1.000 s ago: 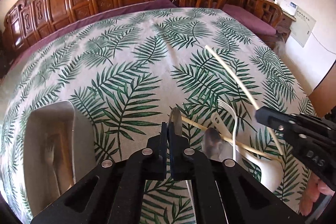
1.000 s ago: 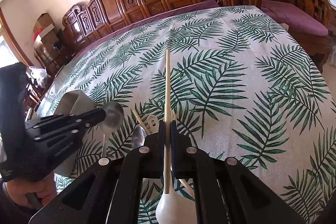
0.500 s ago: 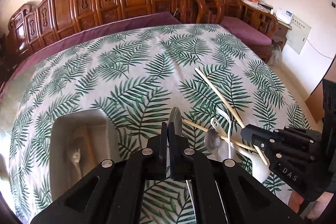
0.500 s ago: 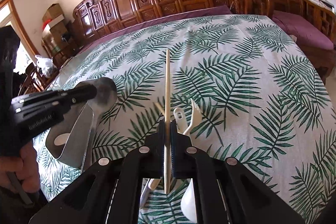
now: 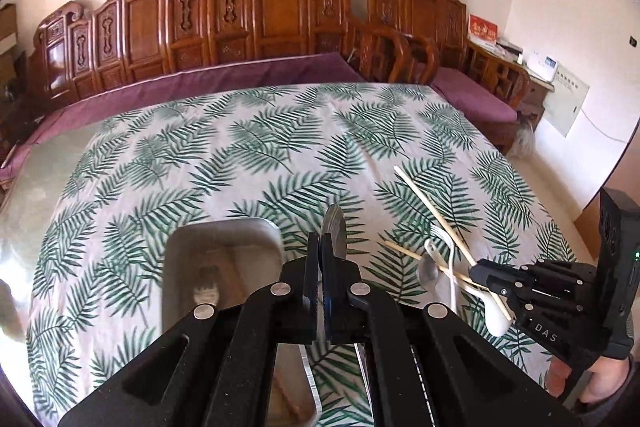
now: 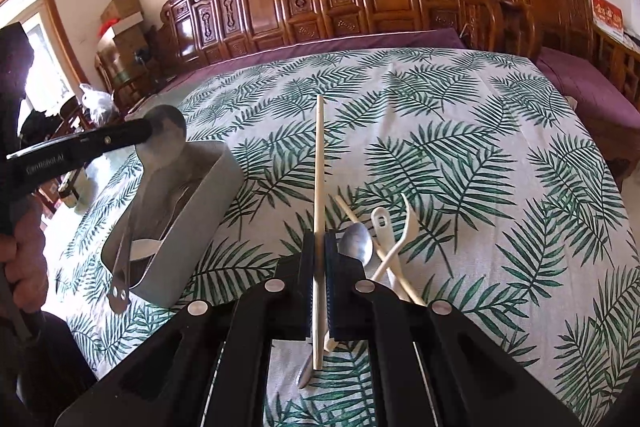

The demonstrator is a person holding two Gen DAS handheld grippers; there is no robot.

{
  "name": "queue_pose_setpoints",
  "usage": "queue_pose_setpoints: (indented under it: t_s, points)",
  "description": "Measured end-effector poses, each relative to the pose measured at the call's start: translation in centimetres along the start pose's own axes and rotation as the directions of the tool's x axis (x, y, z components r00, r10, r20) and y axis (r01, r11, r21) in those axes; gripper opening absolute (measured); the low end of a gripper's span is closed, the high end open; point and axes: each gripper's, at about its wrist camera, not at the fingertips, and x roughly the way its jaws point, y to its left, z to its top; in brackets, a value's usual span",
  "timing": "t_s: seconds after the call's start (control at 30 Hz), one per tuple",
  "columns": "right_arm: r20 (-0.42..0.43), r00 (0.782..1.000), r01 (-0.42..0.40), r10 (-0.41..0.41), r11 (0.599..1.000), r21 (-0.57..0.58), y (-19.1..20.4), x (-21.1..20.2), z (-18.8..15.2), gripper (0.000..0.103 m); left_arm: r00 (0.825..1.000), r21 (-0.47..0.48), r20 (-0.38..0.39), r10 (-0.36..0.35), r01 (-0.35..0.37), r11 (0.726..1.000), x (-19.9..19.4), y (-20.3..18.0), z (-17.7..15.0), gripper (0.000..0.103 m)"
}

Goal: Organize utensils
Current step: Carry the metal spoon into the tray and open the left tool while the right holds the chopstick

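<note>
My left gripper (image 5: 321,247) is shut on a metal spoon (image 5: 335,230), whose bowl sticks up past the fingertips. It hangs in the air over the near right rim of the grey metal container (image 5: 224,231). A fork (image 5: 206,293) lies inside the container. From the right wrist view, the left gripper (image 6: 146,131) holds the spoon's bowl (image 6: 168,123) above the container (image 6: 208,203). My right gripper (image 6: 319,247) is shut on a pale chopstick (image 6: 319,167), held above the tablecloth. It shows as the right gripper (image 5: 478,273) with its chopstick (image 5: 432,211) in the left wrist view.
On the palm-leaf tablecloth (image 6: 460,147) lie a second metal spoon (image 6: 358,245), a white ceramic spoon (image 6: 380,223), a white plastic fork (image 6: 405,231) and another chopstick (image 6: 354,217). Carved wooden benches (image 5: 280,15) with purple cushions line the far side.
Both grippers have risen. The left one has carried its spoon leftward to the container. The right one has lifted its chopstick clear of the pile on the cloth.
</note>
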Motion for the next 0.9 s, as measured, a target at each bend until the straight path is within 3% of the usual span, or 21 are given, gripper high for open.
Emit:
queue_pose_setpoints:
  t_s: [0.23, 0.47, 0.6, 0.9]
  points:
    - [0.008, 1.000, -0.020, 0.020, 1.000, -0.023, 1.8, -0.3, 0.1, 0.006, 0.999, -0.035, 0.015, 0.035, -0.034, 0.999, -0.5, 3.9, -0.5, 0.001]
    - [-0.008, 1.000, -0.031, 0.030, 0.998, -0.058, 3.8, 0.2, -0.1, 0.006, 0.992, -0.054, 0.040, 0.122, -0.120, 0.991, -0.1, 8.0, -0.9, 0.001]
    - [-0.023, 0.999, -0.036, 0.034, 0.997, -0.069, 4.6, 0.8, -0.3, 0.006, 0.991, -0.087, 0.019, 0.135, -0.133, 0.987, 1.2, 10.0, -1.6, 0.001]
    - [-0.030, 0.998, -0.056, 0.054, 0.994, -0.090, 6.7, 1.2, -0.3, 0.006, 0.986, -0.031, -0.043, 0.160, -0.162, 0.986, 4.0, 9.7, -3.3, 0.001]
